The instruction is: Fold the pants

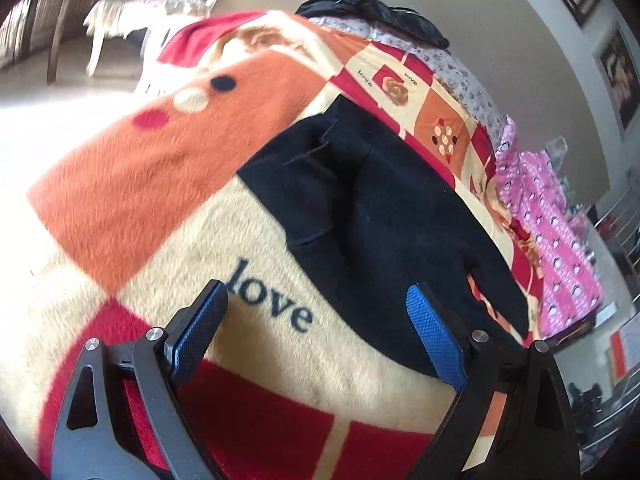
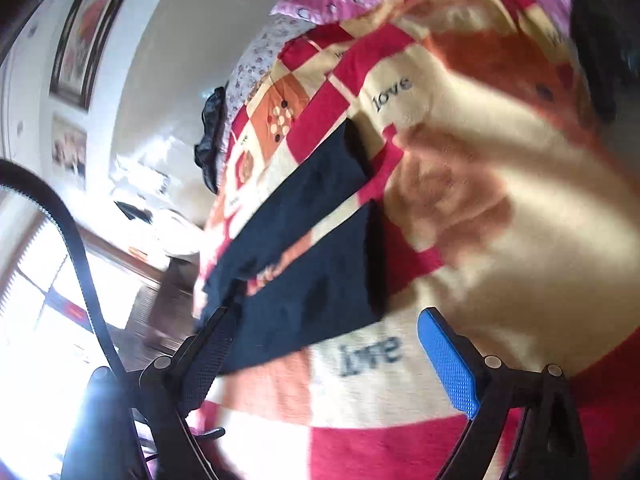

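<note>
Dark pants [image 1: 384, 208] spread flat on a patchwork "love" blanket [image 1: 168, 216] covering the bed, legs parted in the right wrist view. Left gripper [image 1: 316, 308] hovering above the blanket beside the pants, jaws wide apart, nothing between. Right gripper [image 2: 324, 336] likewise, jaws apart, empty, near the pants' edge.

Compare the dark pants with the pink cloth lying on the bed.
The pants are plain navy; the pink cloth carries a small repeated print. The pants lie spread in the middle of the patchwork blanket, legs apart in the right wrist view; the pink cloth sits bunched at the blanket's edge. Both are soft fabric resting on the bed, and neither is gripped.
</note>
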Demonstrator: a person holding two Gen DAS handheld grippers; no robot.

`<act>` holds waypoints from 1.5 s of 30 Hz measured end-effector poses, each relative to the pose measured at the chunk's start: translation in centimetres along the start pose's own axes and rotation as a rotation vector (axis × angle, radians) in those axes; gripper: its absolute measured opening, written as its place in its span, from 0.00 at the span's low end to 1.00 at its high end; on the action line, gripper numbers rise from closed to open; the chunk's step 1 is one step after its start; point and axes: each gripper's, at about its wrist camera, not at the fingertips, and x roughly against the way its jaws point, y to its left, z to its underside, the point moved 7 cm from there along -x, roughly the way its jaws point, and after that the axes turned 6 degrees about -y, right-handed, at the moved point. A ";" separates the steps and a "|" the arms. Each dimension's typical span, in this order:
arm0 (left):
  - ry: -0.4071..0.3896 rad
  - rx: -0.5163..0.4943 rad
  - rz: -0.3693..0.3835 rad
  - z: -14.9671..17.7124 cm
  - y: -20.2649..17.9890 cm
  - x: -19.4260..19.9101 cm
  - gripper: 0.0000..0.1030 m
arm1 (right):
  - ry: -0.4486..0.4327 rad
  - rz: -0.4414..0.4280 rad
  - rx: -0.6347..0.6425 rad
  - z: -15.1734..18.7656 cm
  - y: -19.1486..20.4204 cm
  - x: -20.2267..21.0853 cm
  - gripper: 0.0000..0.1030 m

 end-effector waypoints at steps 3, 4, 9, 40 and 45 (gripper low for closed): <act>-0.002 0.025 0.023 0.1 0.0 0.4 0.89 | 0.055 0.065 0.055 0.0 0.9 -2.2 0.89; 0.001 0.029 0.029 0.1 0.0 0.4 0.89 | 0.071 0.078 0.076 -0.1 1.3 -3.0 0.89; 0.013 0.017 0.042 -0.2 -0.3 0.1 0.89 | 0.114 0.098 0.125 -0.1 1.5 -6.0 0.79; -0.031 0.006 -0.038 -2.1 -1.6 1.4 0.08 | 0.002 0.240 0.456 1.2 3.6 -1.5 0.04; -0.055 0.010 -0.063 -0.4 0.2 5.1 0.08 | 0.050 0.201 0.450 3.0 4.7 2.5 0.04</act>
